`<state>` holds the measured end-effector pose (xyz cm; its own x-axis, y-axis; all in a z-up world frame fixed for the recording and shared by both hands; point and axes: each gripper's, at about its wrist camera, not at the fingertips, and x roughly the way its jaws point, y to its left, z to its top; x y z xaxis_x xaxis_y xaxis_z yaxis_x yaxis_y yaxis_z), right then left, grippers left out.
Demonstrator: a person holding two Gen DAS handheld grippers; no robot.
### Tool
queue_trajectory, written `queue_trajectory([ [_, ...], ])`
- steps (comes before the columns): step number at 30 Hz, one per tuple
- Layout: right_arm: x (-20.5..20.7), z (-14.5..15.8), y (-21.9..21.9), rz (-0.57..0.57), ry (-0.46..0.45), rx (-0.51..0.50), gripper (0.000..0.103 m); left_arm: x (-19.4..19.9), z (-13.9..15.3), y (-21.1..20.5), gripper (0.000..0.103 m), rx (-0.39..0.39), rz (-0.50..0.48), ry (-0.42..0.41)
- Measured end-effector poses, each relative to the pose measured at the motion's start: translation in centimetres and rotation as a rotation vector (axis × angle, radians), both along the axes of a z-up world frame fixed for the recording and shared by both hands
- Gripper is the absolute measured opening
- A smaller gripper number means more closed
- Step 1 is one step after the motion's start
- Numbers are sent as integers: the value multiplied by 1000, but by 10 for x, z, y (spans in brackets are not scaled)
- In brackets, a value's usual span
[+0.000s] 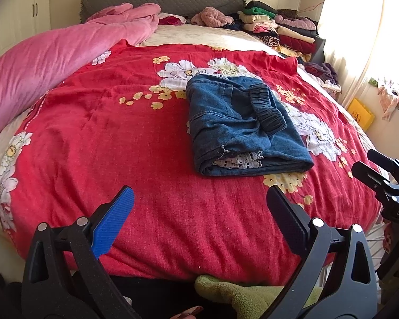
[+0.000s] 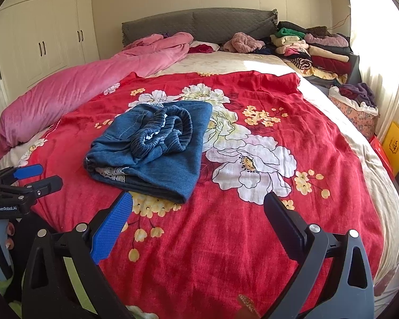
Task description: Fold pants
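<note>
Blue denim pants [image 1: 242, 125] lie folded into a compact bundle on the red floral bedspread [image 1: 119, 143], elastic waistband on top and white lace trim showing at the near edge. They also show in the right wrist view [image 2: 151, 148]. My left gripper [image 1: 199, 202] is open and empty, held back near the bed's front edge, short of the pants. My right gripper [image 2: 198, 207] is open and empty, just right of and nearer than the pants. The right gripper shows at the left wrist view's right edge [image 1: 377, 172]; the left gripper shows at the right wrist view's left edge [image 2: 34, 176].
A pink quilt [image 1: 53, 71] lies along the bed's left side. Stacks of folded clothes [image 1: 279, 26] sit at the far right by the grey headboard [image 2: 199, 24]. A basket of clothes [image 2: 356, 106] and a yellow box [image 2: 395, 146] stand right of the bed.
</note>
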<state>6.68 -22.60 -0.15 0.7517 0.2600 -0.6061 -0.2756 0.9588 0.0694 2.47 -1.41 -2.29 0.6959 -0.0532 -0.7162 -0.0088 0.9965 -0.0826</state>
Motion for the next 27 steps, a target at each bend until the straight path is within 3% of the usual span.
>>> queue_trajectory([
  [27, 0, 1, -3, -6, -2, -2, 98, 2, -4, 0, 93, 21, 18, 35],
])
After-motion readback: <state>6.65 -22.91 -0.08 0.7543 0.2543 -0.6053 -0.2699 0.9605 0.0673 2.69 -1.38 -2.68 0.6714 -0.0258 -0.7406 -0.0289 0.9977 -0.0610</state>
